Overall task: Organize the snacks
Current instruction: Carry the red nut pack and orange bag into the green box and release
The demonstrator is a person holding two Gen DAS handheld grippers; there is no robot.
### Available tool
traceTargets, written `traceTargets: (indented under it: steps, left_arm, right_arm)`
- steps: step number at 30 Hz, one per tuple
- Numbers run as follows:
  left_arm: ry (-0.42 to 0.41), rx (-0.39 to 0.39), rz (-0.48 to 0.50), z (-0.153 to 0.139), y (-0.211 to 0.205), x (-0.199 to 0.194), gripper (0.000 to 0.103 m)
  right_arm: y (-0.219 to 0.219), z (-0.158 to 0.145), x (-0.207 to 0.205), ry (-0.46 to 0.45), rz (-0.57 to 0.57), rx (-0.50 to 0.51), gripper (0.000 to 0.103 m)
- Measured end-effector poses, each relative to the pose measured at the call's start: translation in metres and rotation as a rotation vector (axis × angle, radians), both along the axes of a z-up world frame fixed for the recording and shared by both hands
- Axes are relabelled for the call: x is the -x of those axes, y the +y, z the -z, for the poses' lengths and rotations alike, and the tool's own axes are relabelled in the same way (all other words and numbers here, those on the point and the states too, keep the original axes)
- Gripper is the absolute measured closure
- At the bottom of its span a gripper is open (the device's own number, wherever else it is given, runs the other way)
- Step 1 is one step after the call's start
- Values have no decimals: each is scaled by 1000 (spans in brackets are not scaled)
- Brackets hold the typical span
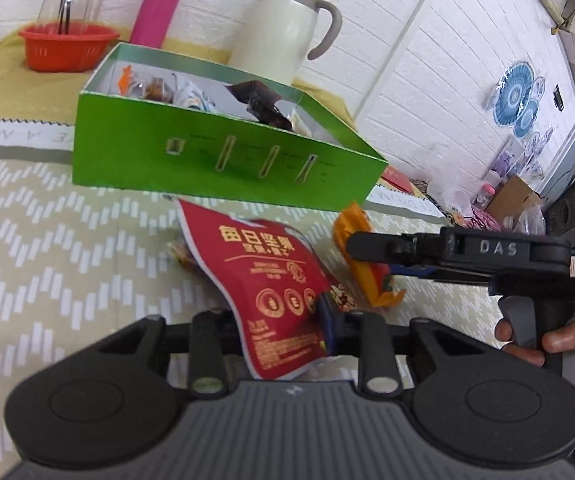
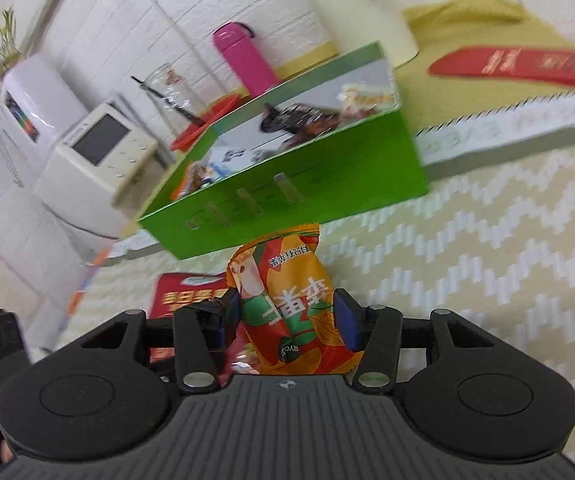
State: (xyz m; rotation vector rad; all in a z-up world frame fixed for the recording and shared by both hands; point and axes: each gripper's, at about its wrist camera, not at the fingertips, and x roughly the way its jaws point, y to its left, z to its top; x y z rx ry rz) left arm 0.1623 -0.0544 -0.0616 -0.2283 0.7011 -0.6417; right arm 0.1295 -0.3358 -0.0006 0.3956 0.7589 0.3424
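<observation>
Left claw [image 1: 287, 316] pinches red packet [image 1: 271, 276]; right claw [image 2: 287, 316] pinches orange packet [image 2: 287, 300]; green box [image 1: 223, 160] edge just ahead; bench [image 1: 47, 240] leftward bare.

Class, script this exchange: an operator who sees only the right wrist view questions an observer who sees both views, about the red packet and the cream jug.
Operator: My own fingers hide the red packet's near end. Where does it go?
Observer: The red packet runs in between the fingers of the left gripper.
Operator: My view cuts off the top of the jug behind the green box. What is up there?
Observer: The cream jug has a grey lid and a grey handle on its right side, and stands just behind the green box.
</observation>
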Motion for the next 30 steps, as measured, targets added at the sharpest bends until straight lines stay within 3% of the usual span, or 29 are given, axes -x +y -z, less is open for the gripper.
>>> traceTargets:
  steps: [2,7,17,23,30]
  left_arm:
    - [-23,-8,-10,-4,0,4,80]
    - [-103,7,-34,-23,7,19,94]
    - [-136,31,-79,-33,15,28,97]
    - [-171,87,-112,-54,26,23,97]
    - [-246,89,-169,-84,40,10,97]
  right_arm:
    - [8,-3,7,-34,-11,122,20]
    - [21,-10,28,-109,-54,211,20]
    - [39,-28,42,-180,-90,288,20]
    - [35,-38,45,-205,-67,303,21]
    - [36,-49,43,-238,-45,299,21]
